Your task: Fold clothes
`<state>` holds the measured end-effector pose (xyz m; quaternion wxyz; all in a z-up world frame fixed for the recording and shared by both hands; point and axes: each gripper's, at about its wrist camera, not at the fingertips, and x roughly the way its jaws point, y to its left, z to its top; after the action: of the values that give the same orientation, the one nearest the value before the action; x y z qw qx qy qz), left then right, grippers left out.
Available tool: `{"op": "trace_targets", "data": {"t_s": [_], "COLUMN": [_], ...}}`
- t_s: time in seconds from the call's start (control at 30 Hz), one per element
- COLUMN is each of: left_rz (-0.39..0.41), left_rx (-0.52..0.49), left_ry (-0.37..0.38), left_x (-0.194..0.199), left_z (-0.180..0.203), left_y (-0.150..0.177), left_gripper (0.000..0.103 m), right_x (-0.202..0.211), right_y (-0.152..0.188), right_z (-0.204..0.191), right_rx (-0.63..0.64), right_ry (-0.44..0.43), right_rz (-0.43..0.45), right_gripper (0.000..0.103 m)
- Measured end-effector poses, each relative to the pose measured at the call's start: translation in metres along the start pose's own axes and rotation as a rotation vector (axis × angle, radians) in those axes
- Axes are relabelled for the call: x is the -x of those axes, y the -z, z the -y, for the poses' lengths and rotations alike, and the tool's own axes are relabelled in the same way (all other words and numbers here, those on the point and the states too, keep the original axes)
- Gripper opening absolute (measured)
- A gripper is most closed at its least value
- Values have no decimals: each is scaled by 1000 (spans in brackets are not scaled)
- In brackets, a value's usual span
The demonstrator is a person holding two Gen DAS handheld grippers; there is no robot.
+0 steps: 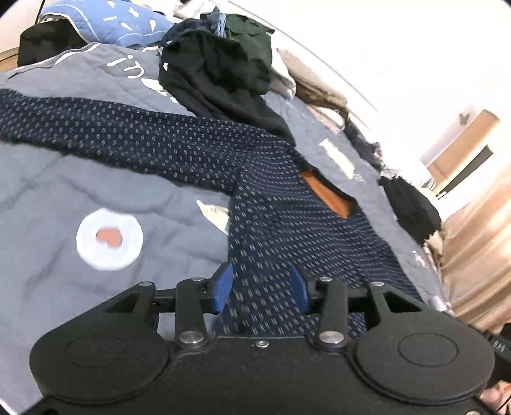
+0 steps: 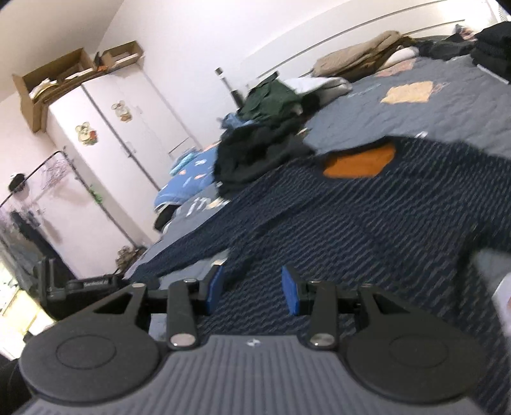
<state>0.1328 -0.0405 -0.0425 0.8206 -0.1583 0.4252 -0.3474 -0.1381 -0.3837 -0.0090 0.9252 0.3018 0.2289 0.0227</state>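
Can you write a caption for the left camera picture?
Open left gripper over a spread navy dotted sweater on a grey quilt.

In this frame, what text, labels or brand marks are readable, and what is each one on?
"in": white cursive stitching on the grey quilt, only partly visible; the rest is hidden under the pile of dark clothes.
Small white word on the blue pillow: too small to read.
White brand print on the black device at the bed edge: blurred, unreadable.
Navy dotted sweater: no text visible.
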Motion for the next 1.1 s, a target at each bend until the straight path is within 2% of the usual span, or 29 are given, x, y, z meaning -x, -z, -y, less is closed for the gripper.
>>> {"op": "trace_targets", "data": {"t_s": [0.1, 0.23, 0.3, 0.43, 0.6, 0.67, 0.83, 1.0, 1.1], "left_rz": [16, 5, 27, 34, 34, 38, 17, -27, -75], "left_rx": [25, -29, -26, -85, -150, -147, -144, -253, -358], "left_ry": [5, -89, -96, -150, -190, -206, -229, -263, -269], "left_x": [20, 33, 43, 59, 77, 83, 92, 91, 86], "left_z": [-2, -2, -5, -8, -13, -19, -33, -27, -19], "left_y": [19, 35, 44, 66, 80, 82, 85, 103, 116], "left_gripper": [41, 42, 51, 51, 52, 56, 57, 57, 57], "right_x": [-1, -4, -6, -17, -28, -30, -36, -52, -56], "right_y": [26, 54, 66, 92, 108, 113, 133, 148, 158], "right_z": [-20, -42, -47, -63, -93, -101, -122, -138, -144], "right_rx": [18, 69, 60, 63, 147, 187, 323, 413, 476], "right_ry": [-20, -8, -4, -13, -51, -64, -68, -96, -87], "right_rz": [-33, -90, -113, -178, -229, -241, -273, -286, -303], "right_gripper": [40, 40, 40, 40, 40, 40, 40, 40, 40]}}
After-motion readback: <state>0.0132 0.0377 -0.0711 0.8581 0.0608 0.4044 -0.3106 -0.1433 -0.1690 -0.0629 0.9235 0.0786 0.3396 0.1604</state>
